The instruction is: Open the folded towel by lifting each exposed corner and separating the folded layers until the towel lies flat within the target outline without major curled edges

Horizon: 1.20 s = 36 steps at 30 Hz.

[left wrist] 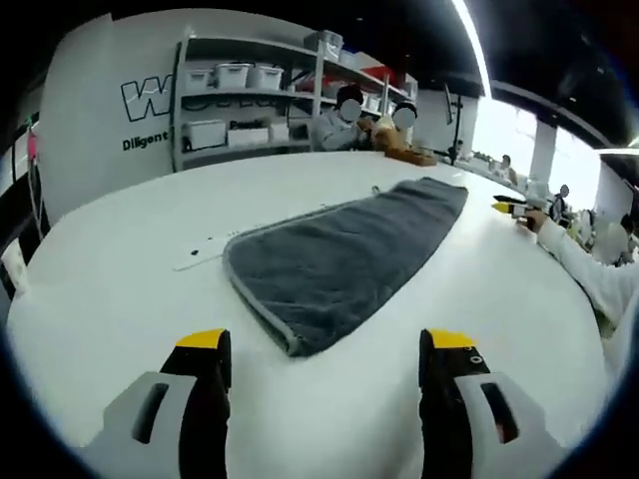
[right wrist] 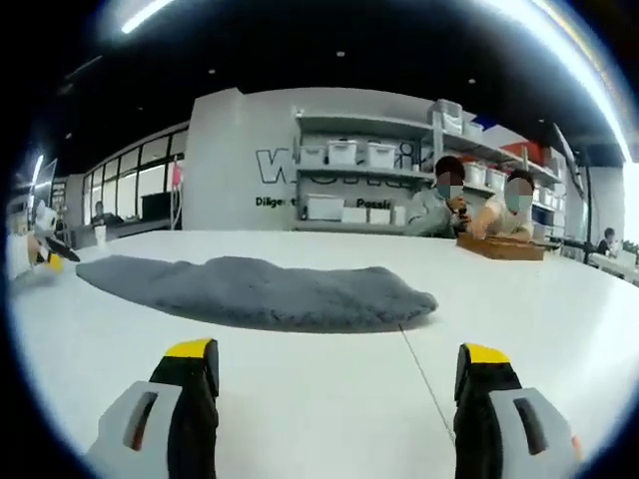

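Note:
A grey towel (left wrist: 344, 254) lies spread long on the white table (left wrist: 120, 279), its light-edged near end a short way ahead of my left gripper (left wrist: 324, 354). That gripper is open with nothing between its yellow-tipped fingers (left wrist: 203, 344). In the right gripper view the same towel (right wrist: 255, 291) stretches flat and low across the table (right wrist: 519, 299), its rounded end to the right. My right gripper (right wrist: 334, 369) hovers just above the tabletop, short of the towel, open and holding nothing. The other gripper (left wrist: 511, 208) shows far right in the left view and far left (right wrist: 45, 254) in the right view.
Two people sit at the far side by a wooden tray (right wrist: 502, 246). Shelves with white bins (right wrist: 344, 180) stand against the back wall. A person's white sleeve (left wrist: 589, 274) reaches in at the right of the left view.

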Each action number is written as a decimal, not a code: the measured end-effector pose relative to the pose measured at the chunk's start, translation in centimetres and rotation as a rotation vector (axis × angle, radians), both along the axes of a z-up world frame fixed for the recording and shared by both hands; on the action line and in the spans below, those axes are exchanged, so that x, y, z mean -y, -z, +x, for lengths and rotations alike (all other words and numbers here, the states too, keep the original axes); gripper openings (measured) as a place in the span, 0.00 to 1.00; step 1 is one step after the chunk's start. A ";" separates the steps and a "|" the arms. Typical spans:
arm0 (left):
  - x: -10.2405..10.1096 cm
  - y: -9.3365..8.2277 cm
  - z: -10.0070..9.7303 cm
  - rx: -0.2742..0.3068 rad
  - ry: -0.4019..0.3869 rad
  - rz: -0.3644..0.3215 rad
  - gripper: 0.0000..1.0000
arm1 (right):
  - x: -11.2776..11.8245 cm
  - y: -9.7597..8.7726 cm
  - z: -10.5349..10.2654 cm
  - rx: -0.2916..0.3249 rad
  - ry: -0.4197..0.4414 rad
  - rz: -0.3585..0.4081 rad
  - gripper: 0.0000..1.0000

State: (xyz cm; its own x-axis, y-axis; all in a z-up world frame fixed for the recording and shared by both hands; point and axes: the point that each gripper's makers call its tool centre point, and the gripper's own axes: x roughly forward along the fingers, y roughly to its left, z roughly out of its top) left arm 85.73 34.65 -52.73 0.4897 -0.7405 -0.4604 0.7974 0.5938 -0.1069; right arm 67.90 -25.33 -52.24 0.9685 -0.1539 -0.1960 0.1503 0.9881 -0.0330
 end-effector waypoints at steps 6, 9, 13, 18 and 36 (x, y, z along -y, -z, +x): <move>1.1 0.1 0.5 -0.009 0.025 -0.040 0.49 | 0.6 -0.2 -0.2 0.010 0.018 0.019 0.99; 1.6 0.6 0.5 -0.003 0.037 -0.024 0.44 | 0.8 -0.3 -0.2 0.013 0.022 0.028 0.99; 2.5 0.5 0.1 0.035 0.102 -0.030 0.24 | 0.9 -0.3 -0.1 0.012 0.024 0.028 0.99; 3.6 1.3 -0.3 0.068 0.151 0.032 0.00 | 1.9 0.0 0.0 0.008 0.026 0.025 0.99; 4.2 1.3 -0.5 0.049 0.033 -0.059 0.00 | 5.6 1.6 -0.7 0.012 0.040 0.040 0.99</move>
